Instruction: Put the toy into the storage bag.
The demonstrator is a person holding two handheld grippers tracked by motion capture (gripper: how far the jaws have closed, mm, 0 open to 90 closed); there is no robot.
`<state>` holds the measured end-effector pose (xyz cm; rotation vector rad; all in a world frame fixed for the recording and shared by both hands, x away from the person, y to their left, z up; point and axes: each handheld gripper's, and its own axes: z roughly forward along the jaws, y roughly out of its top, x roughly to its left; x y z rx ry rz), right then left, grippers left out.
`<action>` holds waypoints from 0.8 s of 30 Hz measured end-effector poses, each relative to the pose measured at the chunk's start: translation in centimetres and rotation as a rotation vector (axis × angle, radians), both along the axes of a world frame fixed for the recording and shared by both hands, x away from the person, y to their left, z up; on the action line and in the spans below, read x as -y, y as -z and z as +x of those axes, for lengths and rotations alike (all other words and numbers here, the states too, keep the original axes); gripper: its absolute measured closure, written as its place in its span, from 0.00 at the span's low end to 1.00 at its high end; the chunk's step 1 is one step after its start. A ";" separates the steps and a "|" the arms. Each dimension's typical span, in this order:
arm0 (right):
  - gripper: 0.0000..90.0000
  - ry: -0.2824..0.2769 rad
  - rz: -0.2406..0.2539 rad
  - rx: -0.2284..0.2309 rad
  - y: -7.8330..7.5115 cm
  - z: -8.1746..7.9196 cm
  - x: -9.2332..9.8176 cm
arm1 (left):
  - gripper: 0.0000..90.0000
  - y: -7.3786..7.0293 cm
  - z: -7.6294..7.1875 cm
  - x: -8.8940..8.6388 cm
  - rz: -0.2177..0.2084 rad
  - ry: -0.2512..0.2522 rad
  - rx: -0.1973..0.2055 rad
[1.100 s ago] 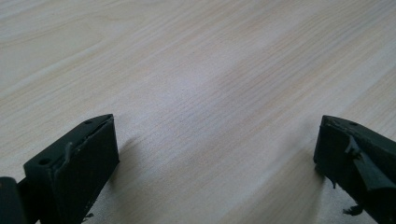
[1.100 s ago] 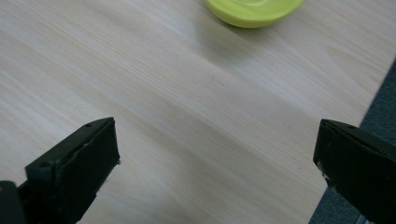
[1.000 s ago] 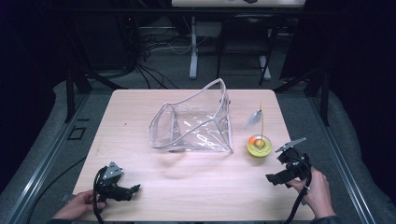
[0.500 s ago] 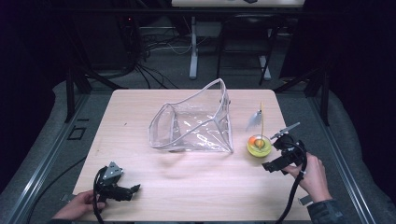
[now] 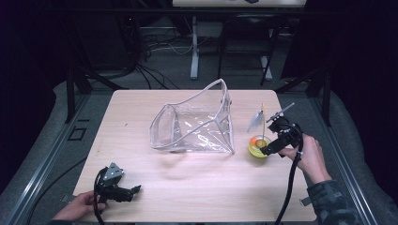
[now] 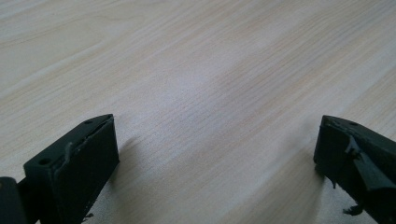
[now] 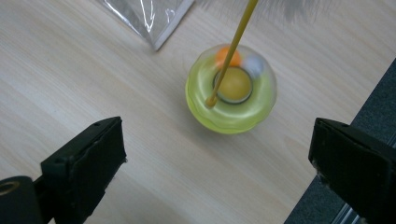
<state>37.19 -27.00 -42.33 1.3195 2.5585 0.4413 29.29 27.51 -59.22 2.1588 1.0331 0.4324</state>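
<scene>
A yellow-green round toy (image 5: pixel 257 146) (image 7: pixel 230 89) with an orange ball inside and a thin yellow stick (image 7: pixel 233 45) topped by a grey feather (image 5: pixel 254 120) stands on the table's right side. My right gripper (image 5: pixel 269 149) (image 7: pixel 219 163) hovers just beside and above it, jaws wide apart, nothing between them. A clear plastic bag (image 5: pixel 195 124) lies open in the middle of the table, and its corner (image 7: pixel 154 18) reaches close to the toy. My left gripper (image 5: pixel 130 191) (image 6: pixel 215 158) rests low at the front left, open over bare wood.
The light wooden table (image 5: pixel 197 187) has its right edge (image 7: pixel 336 140) close to the toy, with dark floor beyond. Cables trail from both grippers. Black stands and cables sit behind the table's far edge.
My right gripper has moved forward and left from the table's right edge until it is at the toy. The left gripper has stayed in place.
</scene>
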 end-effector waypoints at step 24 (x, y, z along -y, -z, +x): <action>0.58 -0.039 -0.114 0.043 -3.5 3.9 -2.7 | 0.00 0.0 0.0 0.0 0.001 0.002 0.000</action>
